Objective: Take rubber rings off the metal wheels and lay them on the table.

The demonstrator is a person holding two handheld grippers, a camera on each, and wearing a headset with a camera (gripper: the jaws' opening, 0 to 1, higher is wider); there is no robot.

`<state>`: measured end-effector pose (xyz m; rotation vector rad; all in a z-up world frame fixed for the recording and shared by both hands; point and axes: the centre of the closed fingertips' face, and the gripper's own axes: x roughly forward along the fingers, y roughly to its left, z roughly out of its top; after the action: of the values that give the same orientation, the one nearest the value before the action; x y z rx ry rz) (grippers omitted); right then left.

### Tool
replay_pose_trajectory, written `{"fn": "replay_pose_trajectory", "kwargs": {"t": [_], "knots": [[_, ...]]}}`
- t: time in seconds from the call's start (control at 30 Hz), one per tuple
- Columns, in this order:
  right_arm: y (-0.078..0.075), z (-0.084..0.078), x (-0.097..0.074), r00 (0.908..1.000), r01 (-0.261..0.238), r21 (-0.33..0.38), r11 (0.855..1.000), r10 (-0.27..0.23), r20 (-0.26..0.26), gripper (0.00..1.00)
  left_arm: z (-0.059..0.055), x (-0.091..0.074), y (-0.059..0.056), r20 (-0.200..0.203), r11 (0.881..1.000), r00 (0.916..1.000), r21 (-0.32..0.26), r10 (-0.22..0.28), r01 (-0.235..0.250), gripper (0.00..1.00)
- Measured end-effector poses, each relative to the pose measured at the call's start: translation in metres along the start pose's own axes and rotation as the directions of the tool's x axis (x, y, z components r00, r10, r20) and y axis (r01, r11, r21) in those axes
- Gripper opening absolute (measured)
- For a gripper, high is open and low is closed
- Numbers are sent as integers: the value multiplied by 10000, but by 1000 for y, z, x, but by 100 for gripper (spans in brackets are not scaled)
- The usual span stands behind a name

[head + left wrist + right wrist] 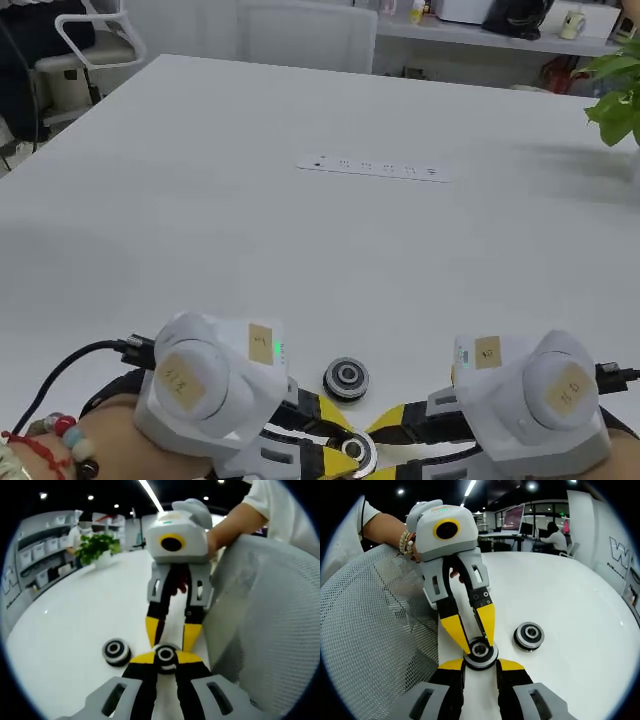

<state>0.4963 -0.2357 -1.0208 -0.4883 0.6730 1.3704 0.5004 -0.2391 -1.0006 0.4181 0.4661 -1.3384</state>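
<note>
— How many wheels?
— Two. The held wheel point(480, 653) sits pinched between both grippers. The right gripper point(480, 663) clamps it from one side and the left gripper point(470, 630) nips its rim from the opposite side.
— And the other?
— The second wheel point(346, 379) lies flat on the table point(300, 250), just beyond the meeting jaws, touching neither.
— Rings?
— The gripper views show a dark rubber ring point(530, 647) on each. The head view half hides the held wheel, so there I can't tell.

White table point(300, 230) w/ power strip point(375, 168), plant point(615, 95), mesh chair point(270, 620), ceiling lights point(150, 492).
</note>
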Motion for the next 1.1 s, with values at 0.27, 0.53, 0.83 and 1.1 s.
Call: {"fn": "replay_pose_trajectory", "kwargs": {"t": [0.27, 0.53, 0.83, 1.1], "knots": [[0, -2, -2, 9999, -5, -112, 9999, 3, -132, 18, 0, 0, 0, -23, 10000, 10000, 14, 13, -13, 14], [0, -3, -4, 9998, -27, 97, 9999, 29, -195, 16, 0, 0, 0, -26, 10000, 10000, 18, 15, -15, 14], [1, 3, 1, 9999, -7, 258, 9997, 3, 156, 23, 0, 0, 0, -15, 10000, 10000, 14, 23, -23, 14], [0, 2, -2, 9999, -70, 142, 9999, 68, 128, 21, 0, 0, 0, -3, 10000, 10000, 28, 23, -23, 14]]}}
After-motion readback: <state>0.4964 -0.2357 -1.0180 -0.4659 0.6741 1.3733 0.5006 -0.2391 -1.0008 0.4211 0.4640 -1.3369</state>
